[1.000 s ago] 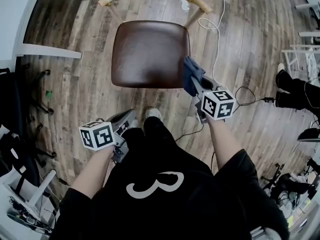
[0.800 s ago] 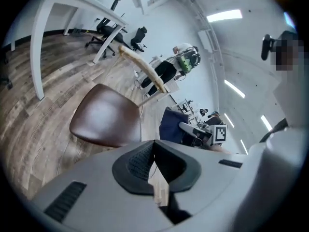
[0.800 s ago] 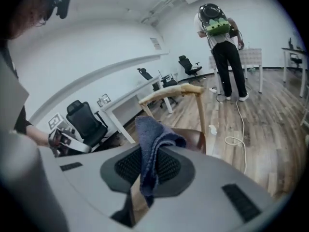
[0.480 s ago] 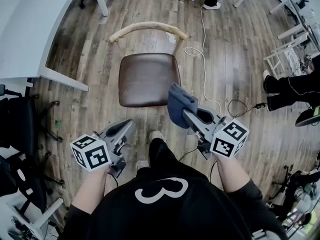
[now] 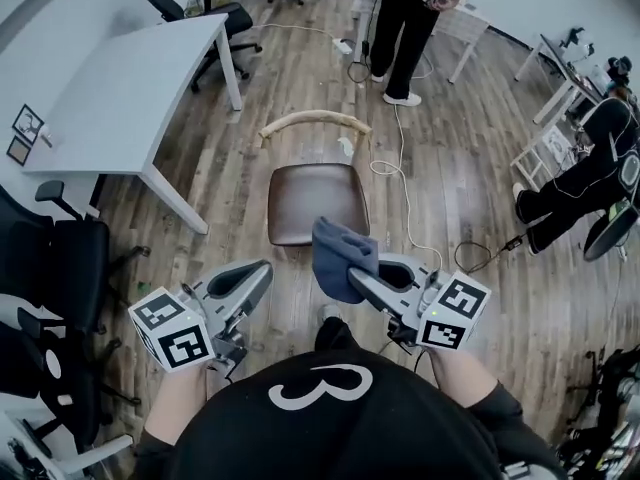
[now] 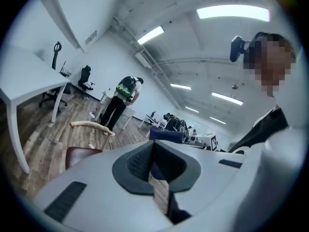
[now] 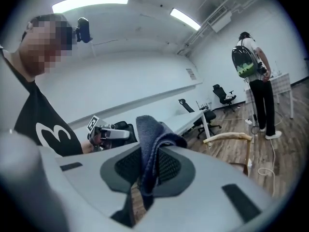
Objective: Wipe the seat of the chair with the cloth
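One chair [image 5: 312, 202], one cloth [image 5: 338, 256]: your right gripper [image 5: 354, 280] clamps it, tips buried; left gripper [image 5: 263, 270] closed, empty.

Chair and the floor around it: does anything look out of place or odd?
A white cable lies loose on the floor close beside the chair seat, and a small white scrap lies below the backrest. The seat itself shows no visible stain or damage.
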